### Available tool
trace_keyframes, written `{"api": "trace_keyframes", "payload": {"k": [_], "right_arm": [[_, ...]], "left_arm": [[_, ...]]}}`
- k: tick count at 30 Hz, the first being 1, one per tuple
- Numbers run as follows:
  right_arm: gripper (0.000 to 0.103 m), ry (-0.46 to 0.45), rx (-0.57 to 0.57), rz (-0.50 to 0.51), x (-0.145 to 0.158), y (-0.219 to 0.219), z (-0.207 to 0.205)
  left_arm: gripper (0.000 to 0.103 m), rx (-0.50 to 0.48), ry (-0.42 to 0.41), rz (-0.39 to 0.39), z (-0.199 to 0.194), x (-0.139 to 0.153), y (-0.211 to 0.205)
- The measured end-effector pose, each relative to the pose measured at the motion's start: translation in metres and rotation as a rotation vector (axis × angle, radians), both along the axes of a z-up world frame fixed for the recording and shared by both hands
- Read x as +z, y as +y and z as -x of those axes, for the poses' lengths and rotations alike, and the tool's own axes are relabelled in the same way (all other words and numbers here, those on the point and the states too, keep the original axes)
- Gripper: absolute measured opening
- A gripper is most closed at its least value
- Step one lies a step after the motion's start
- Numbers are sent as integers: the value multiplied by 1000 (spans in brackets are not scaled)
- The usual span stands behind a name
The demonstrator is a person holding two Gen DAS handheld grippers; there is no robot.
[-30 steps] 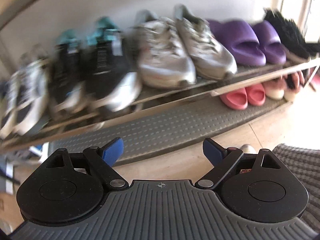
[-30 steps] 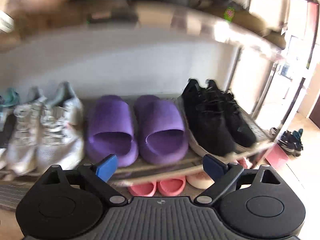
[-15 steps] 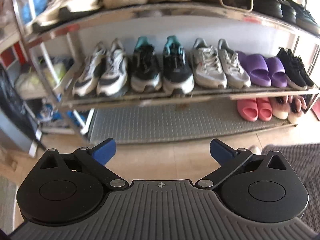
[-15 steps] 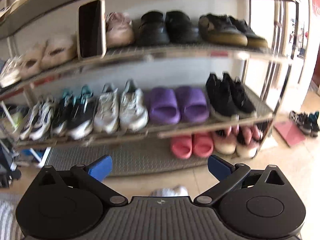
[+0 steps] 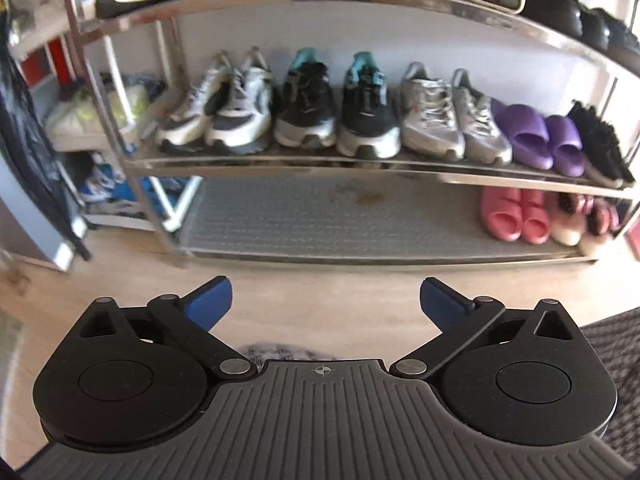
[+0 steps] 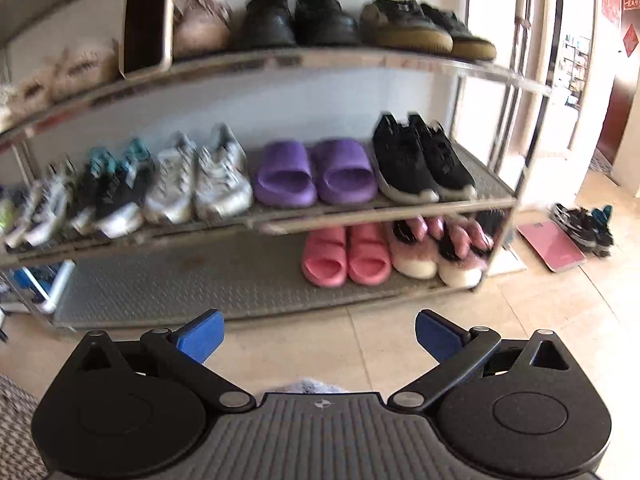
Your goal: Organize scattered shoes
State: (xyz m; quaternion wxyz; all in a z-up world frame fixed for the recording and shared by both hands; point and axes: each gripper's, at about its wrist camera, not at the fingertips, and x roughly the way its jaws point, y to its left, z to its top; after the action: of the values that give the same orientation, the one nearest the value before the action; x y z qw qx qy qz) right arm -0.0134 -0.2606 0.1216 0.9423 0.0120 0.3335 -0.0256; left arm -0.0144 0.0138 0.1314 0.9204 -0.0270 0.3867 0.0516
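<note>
You're holding both grippers out in front of the shoe rack (image 5: pixel 360 168), well back from it, and neither is carrying anything. Your left gripper (image 5: pixel 326 300) is spreading its blue pads wide, with only bare floor (image 5: pixel 320 280) showing between them. Your right gripper (image 6: pixel 318 332) is gaping just as wide, empty too.

Counting along the middle shelf, you're looking at five pairs, ten shoes, toes facing you. From the left: two white-and-grey sneakers (image 5: pixel 216 108), two black sneakers with teal collars (image 5: pixel 336 108), two silver-grey sneakers (image 5: pixel 452 116), two purple slides (image 6: pixel 316 172) and two black knit sneakers (image 6: pixel 420 160) at the right end. Every pair is sitting side by side.

The bottom shelf is showing two pairs, both crowding the right end: two pink slides (image 6: pixel 346 256) and, just beside them, two fluffy pink-and-white slippers (image 6: pixel 438 252). The rest of that shelf's ribbed mat (image 5: pixel 320 216) is lying bare.

On the top shelf, two black leather shoes (image 6: pixel 300 20) and two dark sneakers with tan soles (image 6: pixel 424 28) are lining up to the right of a phone (image 6: pixel 146 20) propped upright. Fuzzy beige slippers (image 6: pixel 60 72) are blurring out to its left, too soft to count.

Off the rack, dark shoes with teal (image 6: pixel 584 220) are lying scattered on the floor at far right, beside a pink flat board (image 6: pixel 552 244); how many, you can't tell from here. A pale, blurry shape (image 5: pixel 280 350) is peeking over the left gripper's body.
</note>
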Motion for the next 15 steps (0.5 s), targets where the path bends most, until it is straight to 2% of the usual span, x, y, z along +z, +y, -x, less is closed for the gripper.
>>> {"api": "trace_keyframes", "payload": {"k": [6, 15], "right_arm": [[101, 21, -36, 43, -7, -6, -3], [101, 16, -23, 82, -6, 2, -8]], "left_arm": [[102, -32, 8, -70, -9, -6, -19], [102, -52, 17, -69, -13, -9, -20]]}}
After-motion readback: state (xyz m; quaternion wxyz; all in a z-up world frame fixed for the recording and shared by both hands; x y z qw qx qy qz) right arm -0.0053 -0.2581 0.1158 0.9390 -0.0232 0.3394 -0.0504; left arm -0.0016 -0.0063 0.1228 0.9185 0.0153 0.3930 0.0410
